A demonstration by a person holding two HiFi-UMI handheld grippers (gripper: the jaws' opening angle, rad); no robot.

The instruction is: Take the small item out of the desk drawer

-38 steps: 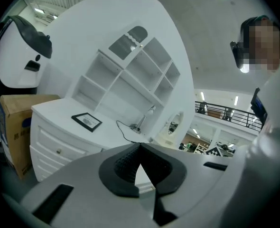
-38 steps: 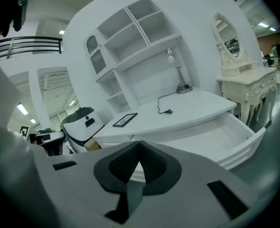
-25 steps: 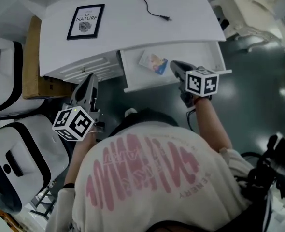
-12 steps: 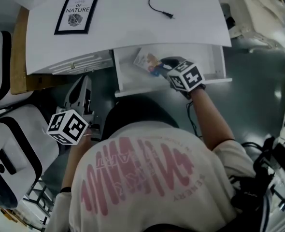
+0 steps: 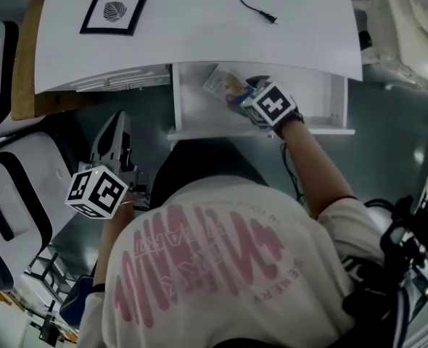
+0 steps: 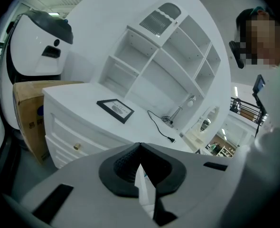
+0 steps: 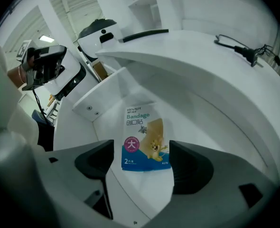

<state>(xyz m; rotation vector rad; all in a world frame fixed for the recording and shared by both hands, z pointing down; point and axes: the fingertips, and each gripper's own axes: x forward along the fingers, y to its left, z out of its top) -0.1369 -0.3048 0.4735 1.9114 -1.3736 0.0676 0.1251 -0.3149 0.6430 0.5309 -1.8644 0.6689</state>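
A small flat bandage pack, white and blue with a cartoon, lies on the floor of the open white desk drawer. In the head view the bandage pack sits at the drawer's back left. My right gripper points steeply down over it. Its jaws have just been opening, and the pack's near edge lies between the dark pads without touching them. The right gripper's marker cube hides its jaws from above. My left gripper hangs shut and empty in front of the desk, left of the drawer.
On the white desk top lie a framed print and a black cable with a plug. Closed drawers with a brass knob sit left of the open one. A cardboard box and white machine bodies stand at the left.
My right gripper has gone from the drawer's front edge down into the drawer, over the bandage pack, tilting steeply downward. The left gripper has sunk a little.
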